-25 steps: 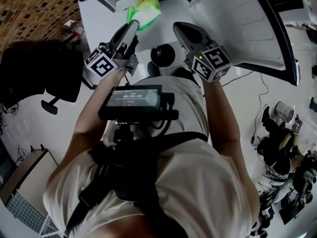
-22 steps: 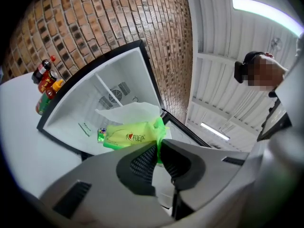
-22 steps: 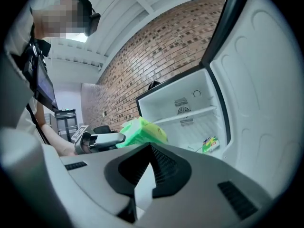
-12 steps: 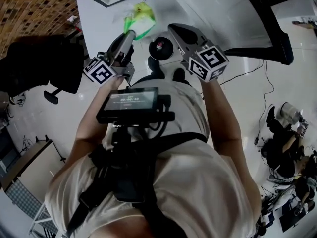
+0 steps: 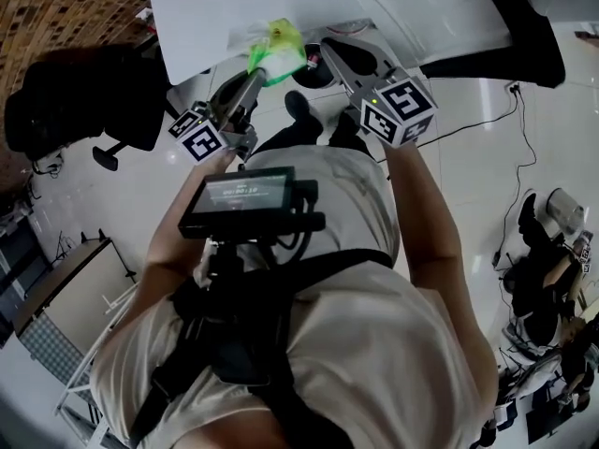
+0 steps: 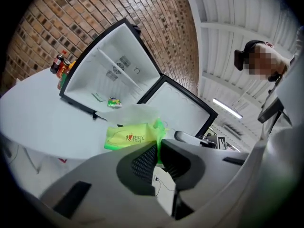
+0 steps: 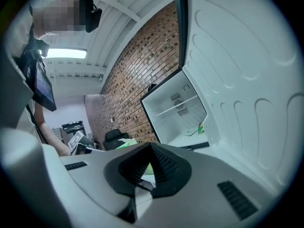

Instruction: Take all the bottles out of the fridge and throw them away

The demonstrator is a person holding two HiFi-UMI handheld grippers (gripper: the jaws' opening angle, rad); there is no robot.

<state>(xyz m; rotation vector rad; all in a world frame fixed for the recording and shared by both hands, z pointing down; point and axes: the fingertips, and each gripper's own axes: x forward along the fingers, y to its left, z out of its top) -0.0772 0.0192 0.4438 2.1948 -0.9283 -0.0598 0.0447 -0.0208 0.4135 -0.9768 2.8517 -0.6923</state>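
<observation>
We hold the crumpled green bottle mid-frame, pinched tight in our left tongs and clear of the open fridge at upper left, ready for dumping. Our right tongs are closed and empty. A second bottle waits inside the fridge.

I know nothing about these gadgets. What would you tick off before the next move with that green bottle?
1. Grip on the green bottle: ok. The left gripper is shut on its edge.
2. Right gripper free: ok. Its jaws are together with nothing between them.
3. Fridge open: ok. Its door is swung wide.
4. Fridge emptied: not ok. A small green item lies on its floor. Whether it is a bottle, cannot tell.
5. Bin under the bottle: cannot tell. The head view shows only a dark round shape, mostly hidden.
</observation>
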